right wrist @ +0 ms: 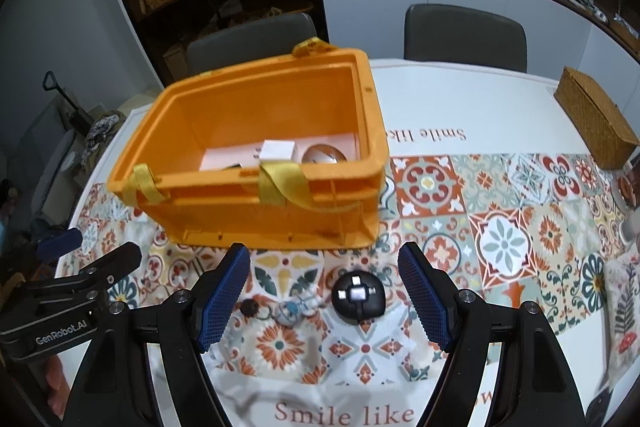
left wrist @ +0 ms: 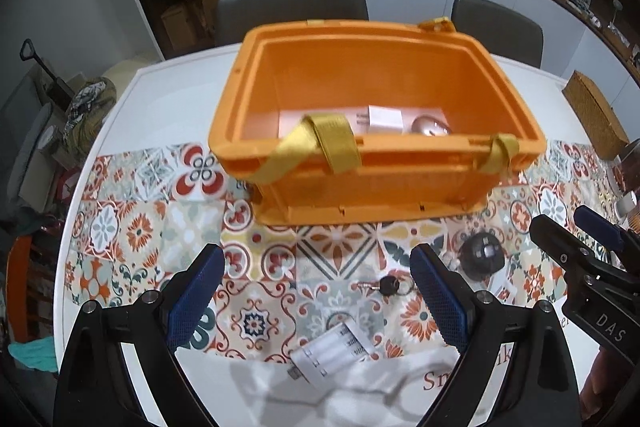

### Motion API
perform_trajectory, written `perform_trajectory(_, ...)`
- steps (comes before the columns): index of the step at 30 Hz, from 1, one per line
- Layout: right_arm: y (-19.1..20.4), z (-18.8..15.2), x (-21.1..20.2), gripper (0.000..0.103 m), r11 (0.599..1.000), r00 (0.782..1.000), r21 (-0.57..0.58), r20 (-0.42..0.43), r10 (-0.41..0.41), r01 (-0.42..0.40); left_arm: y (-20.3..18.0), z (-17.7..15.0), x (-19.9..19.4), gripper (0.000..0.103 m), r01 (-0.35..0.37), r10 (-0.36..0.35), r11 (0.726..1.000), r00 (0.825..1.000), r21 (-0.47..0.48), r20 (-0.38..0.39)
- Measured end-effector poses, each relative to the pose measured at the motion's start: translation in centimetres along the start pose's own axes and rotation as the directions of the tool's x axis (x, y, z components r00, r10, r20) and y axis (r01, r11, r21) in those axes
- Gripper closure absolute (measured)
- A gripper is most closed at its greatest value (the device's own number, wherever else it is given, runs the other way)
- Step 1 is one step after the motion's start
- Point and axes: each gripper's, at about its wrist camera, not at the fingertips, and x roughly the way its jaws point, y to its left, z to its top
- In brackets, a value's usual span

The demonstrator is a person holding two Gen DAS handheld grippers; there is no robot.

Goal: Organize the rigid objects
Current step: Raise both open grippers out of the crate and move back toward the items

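Observation:
An orange crate (left wrist: 376, 203) with yellow straps stands on the table. In it lie a white box (left wrist: 386, 119), a silver mouse (left wrist: 432, 127) and a pale card. In front of the crate are a black-headed key (left wrist: 388, 285), a black round gadget (left wrist: 482, 253) and a white battery holder (left wrist: 336, 351). My left gripper (left wrist: 320, 291) is open above the key and the holder, with nothing between its fingers. My right gripper (right wrist: 324, 295) is open too. The black gadget (right wrist: 358, 293) sits on the table between its pads, untouched, and the key (right wrist: 250, 307) lies by the left pad.
A patterned runner (right wrist: 500, 243) covers the white table. A wicker box (right wrist: 596, 119) stands at the far right, a printed cloth (right wrist: 624, 307) lies at the right edge, and two grey chairs (right wrist: 464, 35) stand behind the table. A jar (left wrist: 628, 167) is near the right edge.

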Motion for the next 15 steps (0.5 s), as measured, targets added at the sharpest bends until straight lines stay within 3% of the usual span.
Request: perform_trajectory(15,-1.2,-2.7,2.7,0.026,1.000,0.996,0.015,-0.084,-0.007,0.009,-2.0,-2.1,3.1,0.008,-0.006,0.010,0.999,0.996,0.045,-0.084)
